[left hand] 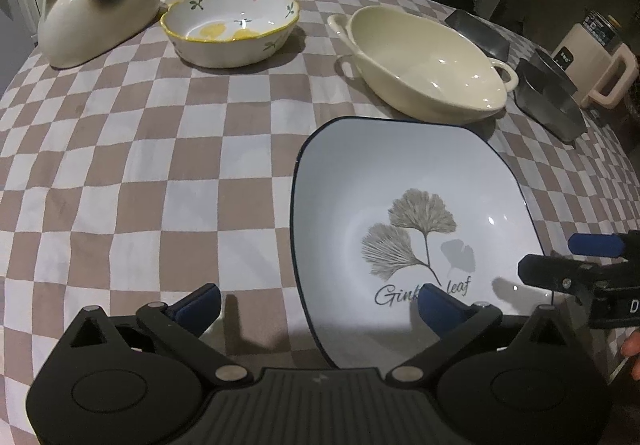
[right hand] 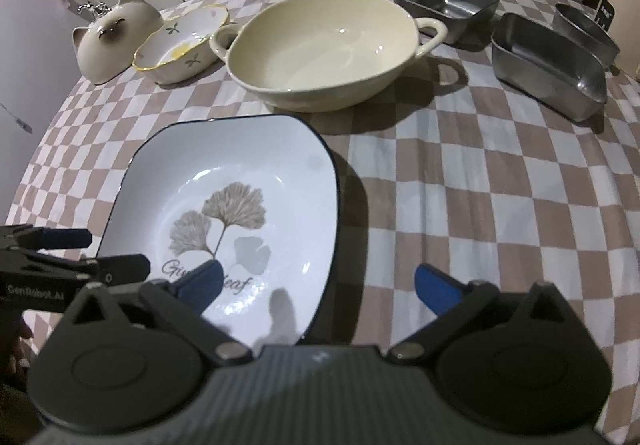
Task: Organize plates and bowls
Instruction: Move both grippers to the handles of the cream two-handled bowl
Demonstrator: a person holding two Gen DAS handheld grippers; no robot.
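A white square plate with a dark rim and a ginkgo leaf print (left hand: 404, 213) (right hand: 240, 213) lies flat on the checked tablecloth. My left gripper (left hand: 320, 305) stands open over its near left edge, one pad outside the rim and one over the plate. My right gripper (right hand: 318, 285) is open astride the plate's near right edge; it also shows at the right in the left wrist view (left hand: 560, 257). Neither pad presses on the plate. Behind it sit a cream two-handled bowl (left hand: 428, 61) (right hand: 324, 45) and a floral bowl with a yellow rim (left hand: 230, 25) (right hand: 180, 43).
A cat-shaped ceramic piece (left hand: 96, 19) (right hand: 112, 39) stands at the far left. Several steel trays (right hand: 548, 61) (left hand: 548, 101) line the far right, with a beige appliance (left hand: 592, 57) beyond them. The checked tablecloth (right hand: 480, 205) runs to the right of the plate.
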